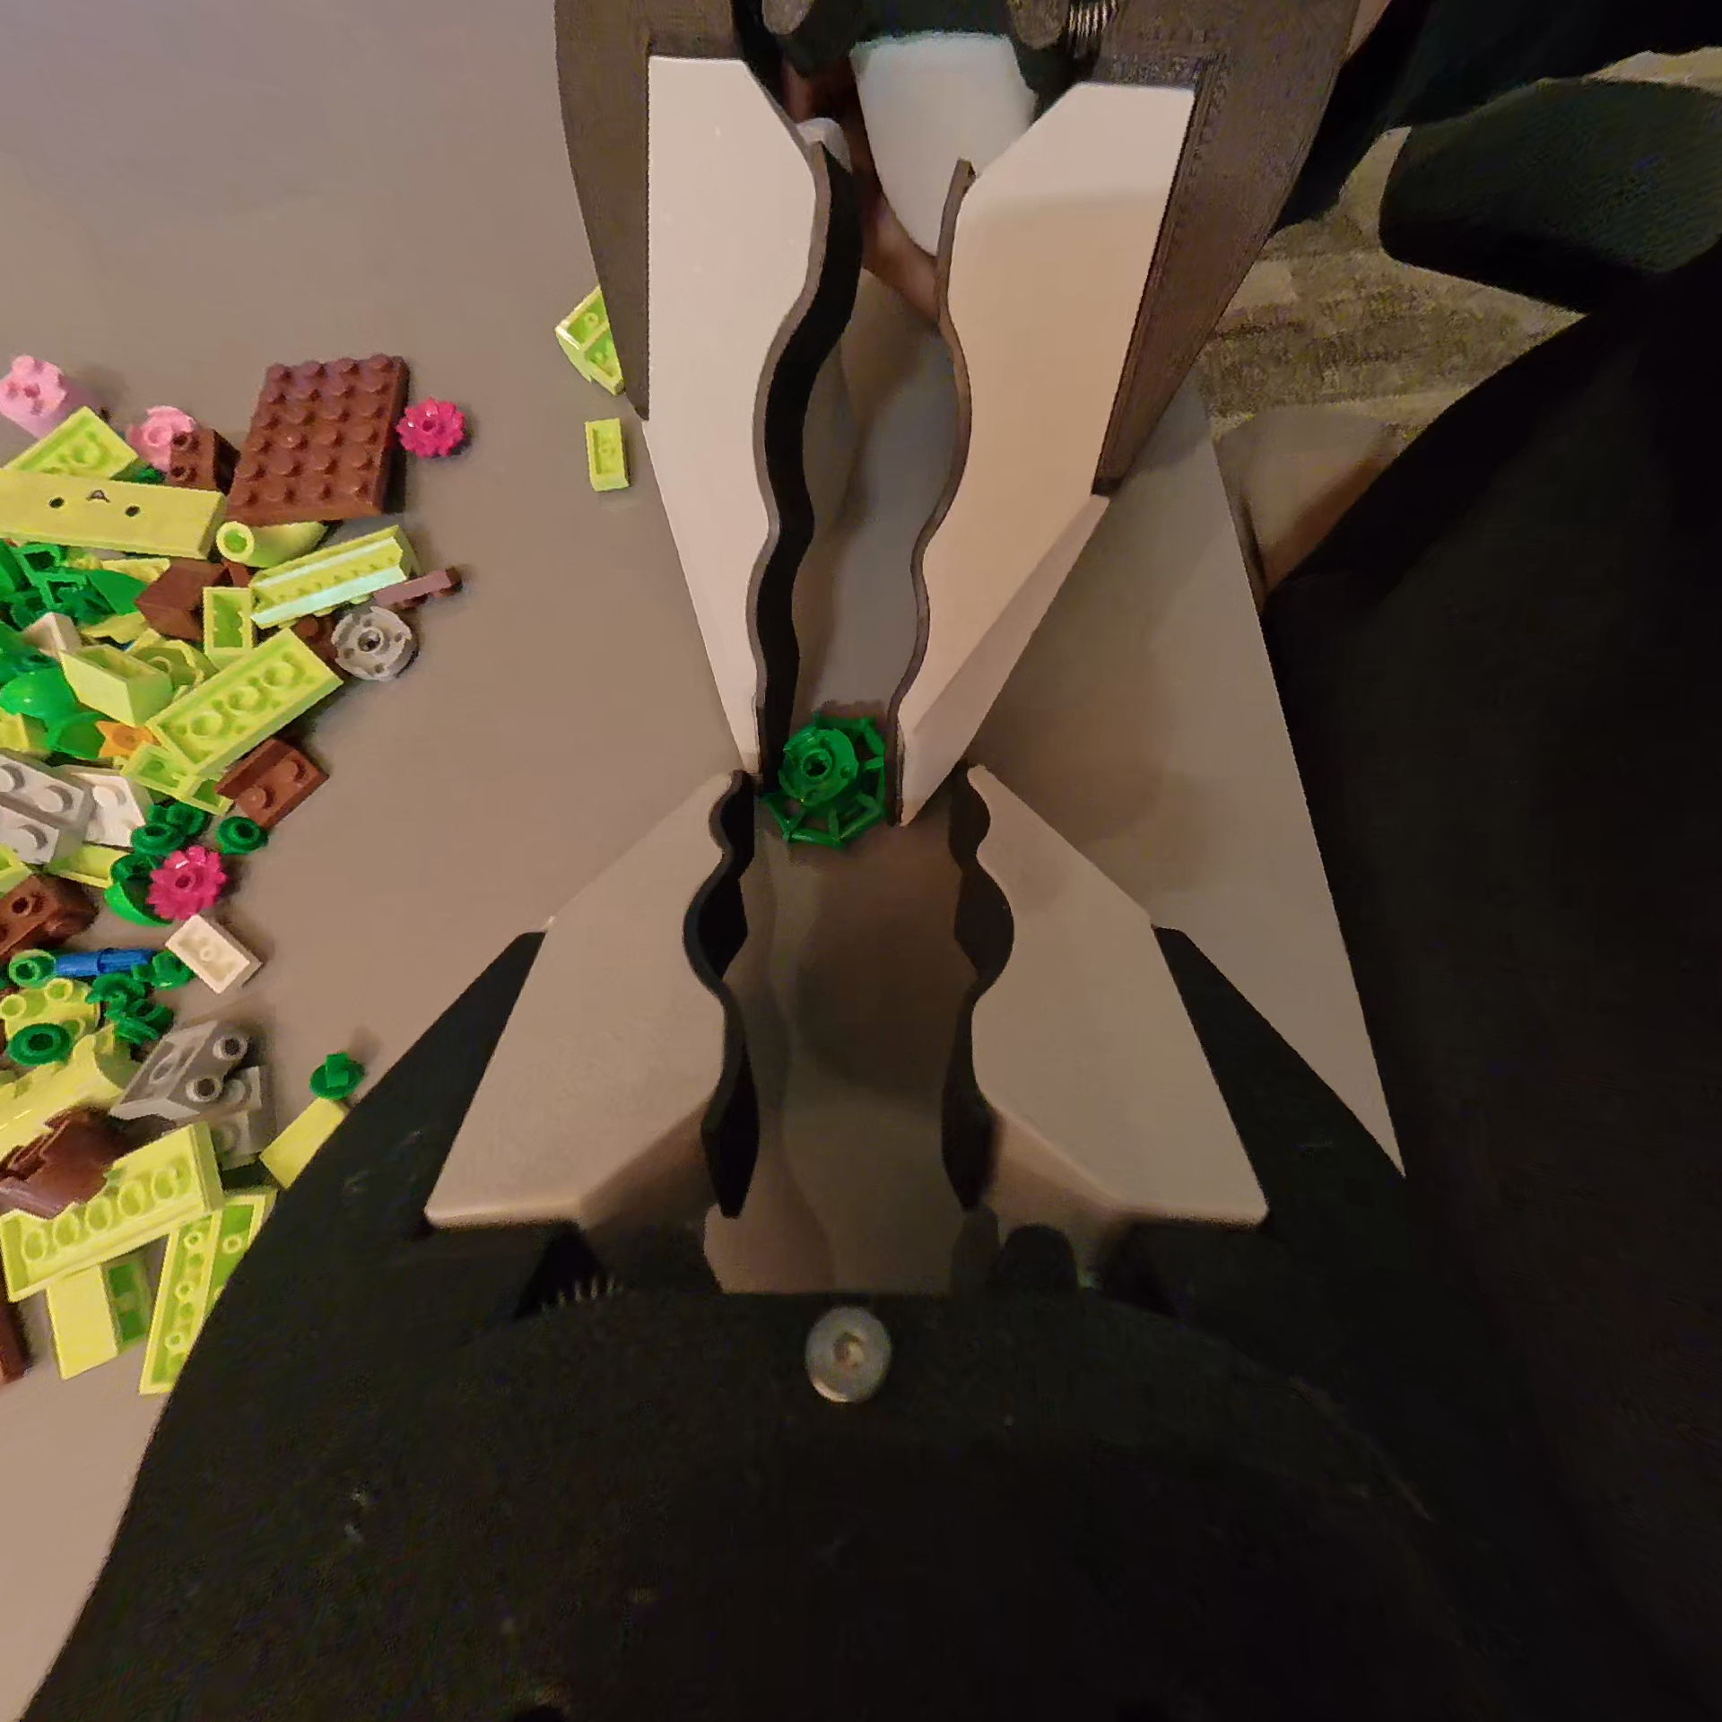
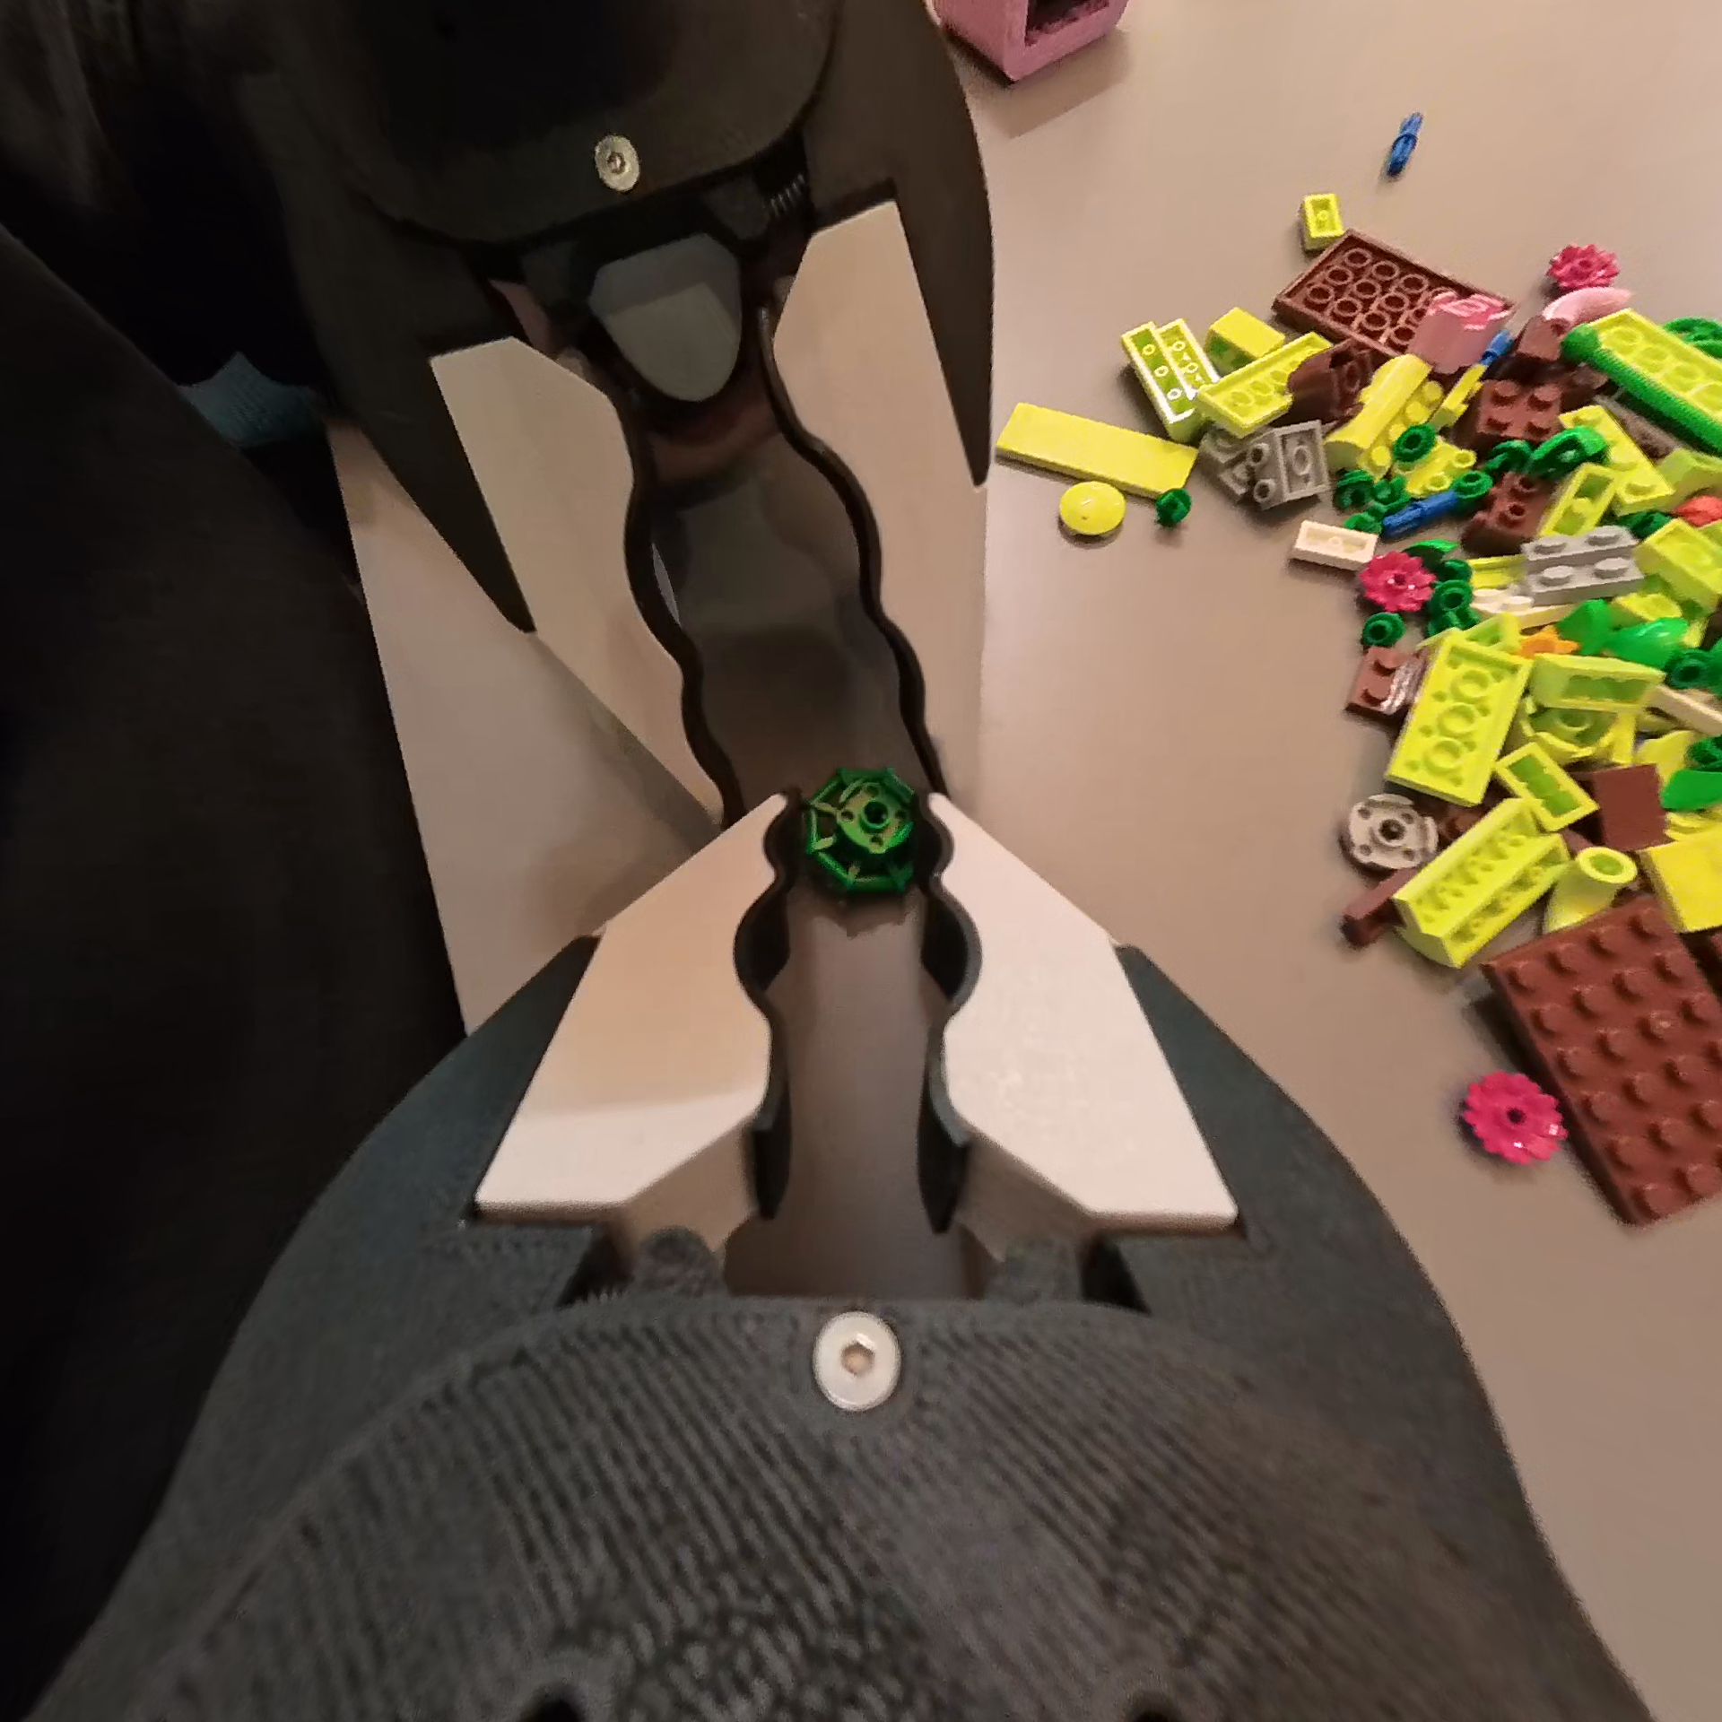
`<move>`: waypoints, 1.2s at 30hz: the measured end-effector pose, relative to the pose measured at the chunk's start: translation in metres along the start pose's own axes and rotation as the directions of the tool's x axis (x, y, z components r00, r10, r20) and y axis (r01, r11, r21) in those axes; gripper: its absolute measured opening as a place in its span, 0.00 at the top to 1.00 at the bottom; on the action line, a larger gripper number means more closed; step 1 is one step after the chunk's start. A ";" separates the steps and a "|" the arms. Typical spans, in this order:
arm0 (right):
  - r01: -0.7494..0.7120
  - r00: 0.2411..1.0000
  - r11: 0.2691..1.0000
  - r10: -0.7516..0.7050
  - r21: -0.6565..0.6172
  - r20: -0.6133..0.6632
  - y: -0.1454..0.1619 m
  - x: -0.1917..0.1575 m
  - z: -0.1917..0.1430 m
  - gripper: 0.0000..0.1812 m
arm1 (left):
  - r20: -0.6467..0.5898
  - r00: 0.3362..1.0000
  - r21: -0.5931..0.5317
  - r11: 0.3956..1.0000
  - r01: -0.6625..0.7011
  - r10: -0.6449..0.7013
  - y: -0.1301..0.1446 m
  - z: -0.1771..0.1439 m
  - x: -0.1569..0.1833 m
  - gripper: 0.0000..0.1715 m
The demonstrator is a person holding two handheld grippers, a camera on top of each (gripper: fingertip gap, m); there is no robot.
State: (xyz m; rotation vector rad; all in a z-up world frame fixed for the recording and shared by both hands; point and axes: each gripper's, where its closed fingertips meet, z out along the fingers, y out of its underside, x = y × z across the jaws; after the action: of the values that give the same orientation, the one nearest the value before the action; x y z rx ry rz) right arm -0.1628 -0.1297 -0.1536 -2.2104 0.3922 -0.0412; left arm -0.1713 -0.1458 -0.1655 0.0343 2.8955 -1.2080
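A small green leafy round piece (image 1: 825, 778) is pinched between the tips of my right gripper (image 1: 829, 803), which enters the left wrist view from the top. In the right wrist view the same piece (image 2: 857, 829) sits between my right gripper's (image 2: 857, 818) wavy fingertips, just above the grey table (image 2: 1165, 839). My left gripper (image 1: 853, 792) faces it tip to tip. Its jaws stand wider apart, flanking the right gripper's tips without gripping the piece. It also shows in the right wrist view (image 2: 834, 792), coming from the top.
A pile of lime, brown, grey and green bricks (image 1: 140, 745) lies left of the grippers, and it also shows in the right wrist view (image 2: 1537, 606). It includes a brown studded plate (image 2: 1621, 1053) and pink flowers (image 2: 1511, 1129). A pink block (image 2: 1025, 28) lies farther off. Dark clothing (image 1: 1537, 839) and carpet (image 1: 1351, 307) lie past the table edge. My two grippers' fingertips are within a few centimetres of each other.
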 end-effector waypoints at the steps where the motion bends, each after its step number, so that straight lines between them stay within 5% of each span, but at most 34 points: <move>1: -0.002 1.000 1.000 0.002 -0.003 0.000 0.001 0.001 0.000 0.89 | 0.002 1.000 -0.001 1.000 0.001 -0.001 0.000 0.001 0.000 0.76; 9: -0.036 0.999 0.999 0.036 0.015 -0.004 -0.001 0.005 -0.002 0.90 | 0.021 0.999 0.011 1.000 0.026 -0.027 -0.002 -0.001 -0.005 0.78; 16: -0.144 0.988 0.964 0.130 0.221 0.079 -0.026 0.006 -0.025 0.89 | -0.039 0.988 0.163 0.974 0.154 -0.150 -0.018 -0.017 -0.012 0.76; 17: -0.121 0.992 0.949 0.105 0.291 0.073 -0.035 0.006 -0.032 0.89 | -0.123 0.972 0.241 0.944 0.225 -0.200 -0.029 -0.024 -0.008 0.74; 19: -0.066 0.997 0.897 0.040 0.437 0.067 -0.052 0.002 -0.049 0.90 | -0.377 0.878 0.420 0.791 0.445 -0.293 -0.057 -0.048 -0.001 0.70; 21: -0.025 0.998 0.837 -0.013 0.546 0.065 -0.064 -0.005 -0.062 0.90 | -0.606 0.731 0.443 0.631 0.637 -0.313 -0.071 -0.070 0.001 0.65; 24: -0.018 0.995 0.753 -0.050 0.658 0.085 -0.077 -0.014 -0.074 0.90 | -0.758 0.580 0.417 0.462 0.783 -0.299 -0.080 -0.085 -0.004 0.64; 29: -0.039 0.993 0.682 -0.058 0.730 0.107 -0.090 -0.019 -0.076 0.90 | -0.882 0.426 0.333 0.373 0.866 -0.201 -0.090 -0.097 0.009 0.69; 33: -0.024 0.991 0.684 -0.080 0.729 0.108 -0.094 -0.024 -0.071 0.90 | -0.872 0.439 0.350 0.351 0.869 -0.217 -0.089 -0.095 0.009 0.82; 36: -0.021 0.991 0.690 -0.082 0.724 0.107 -0.096 -0.025 -0.070 0.90 | -0.848 0.482 0.387 0.365 0.847 -0.221 -0.086 -0.096 0.009 0.83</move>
State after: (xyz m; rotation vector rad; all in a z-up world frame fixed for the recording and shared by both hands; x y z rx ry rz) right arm -0.1731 -0.1201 -0.0332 -1.4101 0.2064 -0.0571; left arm -0.1816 -0.1377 -0.0367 -0.8621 2.4554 -3.2062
